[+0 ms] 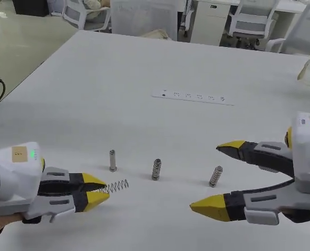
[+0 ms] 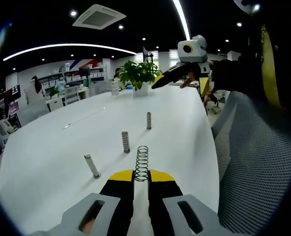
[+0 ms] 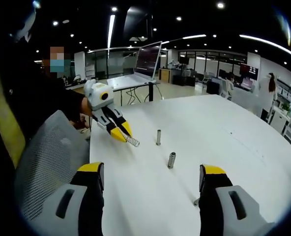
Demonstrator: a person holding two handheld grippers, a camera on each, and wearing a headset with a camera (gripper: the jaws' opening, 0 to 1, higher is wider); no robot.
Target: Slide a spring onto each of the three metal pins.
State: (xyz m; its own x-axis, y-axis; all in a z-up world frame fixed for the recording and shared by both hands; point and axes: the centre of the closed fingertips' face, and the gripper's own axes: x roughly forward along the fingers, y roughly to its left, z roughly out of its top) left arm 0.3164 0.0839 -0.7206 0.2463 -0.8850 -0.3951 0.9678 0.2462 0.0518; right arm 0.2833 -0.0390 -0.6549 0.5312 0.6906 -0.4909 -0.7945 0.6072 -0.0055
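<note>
Yellow-tipped jaws of the left gripper (image 1: 100, 191) pinch one end of a coiled wire spring (image 1: 116, 185), held near the bare pin (image 1: 112, 160), a slim steel cylinder upright on the smooth white table (image 1: 144, 73). The middle pin (image 1: 156, 169) and right pin (image 1: 216, 176) already wear springs. The right gripper (image 1: 204, 177) gapes wide, holding nothing.

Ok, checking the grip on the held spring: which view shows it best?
The left gripper view: the spring stands close and central, its near end pinched between the jaws. The head view shows it side-on, sticking out past the jaws; the right gripper view shows it small and distant.
</note>
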